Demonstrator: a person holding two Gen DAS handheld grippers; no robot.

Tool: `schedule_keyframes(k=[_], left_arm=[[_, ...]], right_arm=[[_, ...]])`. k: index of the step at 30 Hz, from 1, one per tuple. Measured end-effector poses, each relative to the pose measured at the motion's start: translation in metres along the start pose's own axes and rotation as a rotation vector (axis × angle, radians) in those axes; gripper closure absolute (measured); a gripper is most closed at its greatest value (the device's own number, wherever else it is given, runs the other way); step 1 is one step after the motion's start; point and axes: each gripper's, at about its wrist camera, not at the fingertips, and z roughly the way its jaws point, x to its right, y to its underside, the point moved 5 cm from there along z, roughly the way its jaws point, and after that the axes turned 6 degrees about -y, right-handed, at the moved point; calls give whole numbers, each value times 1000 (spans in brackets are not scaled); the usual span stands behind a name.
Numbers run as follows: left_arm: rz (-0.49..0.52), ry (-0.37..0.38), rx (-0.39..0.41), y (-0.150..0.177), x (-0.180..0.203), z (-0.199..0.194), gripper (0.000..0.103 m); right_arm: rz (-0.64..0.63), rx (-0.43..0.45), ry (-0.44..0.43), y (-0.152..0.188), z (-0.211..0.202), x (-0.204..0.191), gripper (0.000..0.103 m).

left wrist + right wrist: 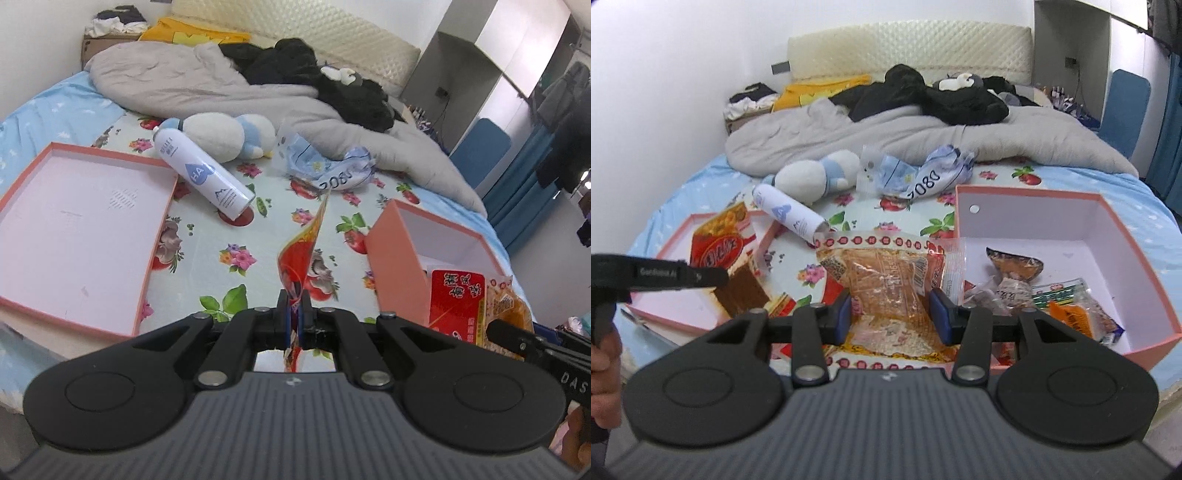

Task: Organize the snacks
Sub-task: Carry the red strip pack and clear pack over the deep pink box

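Snacks are spread between two pink containers on a bed [1071,177] with a flowered sheet. The deep pink box [1108,236] stands at the right side and is open at the top. Inside it, on the white bottom, several packets lie in a loose heap: a clear orange packet [1015,264], a pale wrapped piece [1004,291], and a packet with green print [1058,291] next to an orange one [1078,317]. The shallow pink lid [74,229] lies at the left with its white inside facing up, and in the left wrist view nothing is in it.

The left gripper [294,314] has its jaws almost closed, and they pinch the edge of a thin red snack bag [299,254], which is seen edge-on here and is held above the sheet. From the right wrist view the same bag shows its red and brown front over the lid.

The right gripper [894,314] is about half open, and its blue pads press on both sides of a clear packet with orange content [886,280], held in the air just left of the deep box.

Between the two containers a white spray can [203,171] lies on its side, one end leaning on the corner of the lid. Behind it are a soft toy [229,134] and a crumpled plastic bag [332,166].
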Motion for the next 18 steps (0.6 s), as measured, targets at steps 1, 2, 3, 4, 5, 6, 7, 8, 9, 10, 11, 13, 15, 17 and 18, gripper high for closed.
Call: schedule_keyframes(k=[1,2,3,4,5,6,7,8,9,10,11,13,15,17,18], left_arm=[[7,-5,12,0,1,-8,99],[10,-5,20,0,3,-15,99],[14,-1,26,0,4,-21,99],[20,-1,32,0,6,-26,99],[29,-2,42,0,9,-33,99],[38,0,51,-1,11,-37,99],[46,3,58,-2,15,-41,99],[52,8,61,-3,19,-43,99],[57,18,63,-3,23,-46,99],[61,28,65,-4,28,-48,99],[67,38,68,-4,34,-50,99],[77,56,73,-5,45,-51,99],[80,76,68,-7,56,-49,99],[82,107,56,-10,68,-45,99],[88,118,52,-11,75,-42,99]], right_arm=[[1,8,2,-1,-6,1,56],[2,15,3,-2,-11,1,56],[4,23,3,-2,-16,2,56],[8,31,5,-2,-21,3,56],[12,40,7,-3,-26,4,56],[16,46,7,-3,-30,5,56],[22,54,7,-4,-34,7,56],[30,61,9,-4,-38,10,56],[38,66,12,-4,-41,12,56],[46,72,16,-4,-45,15,56],[50,77,21,-3,-47,17,56],[62,83,30,-2,-53,22,56],[68,91,45,-1,-58,28,56],[76,96,60,-1,-63,37,56],[81,98,69,0,-65,42,56]])
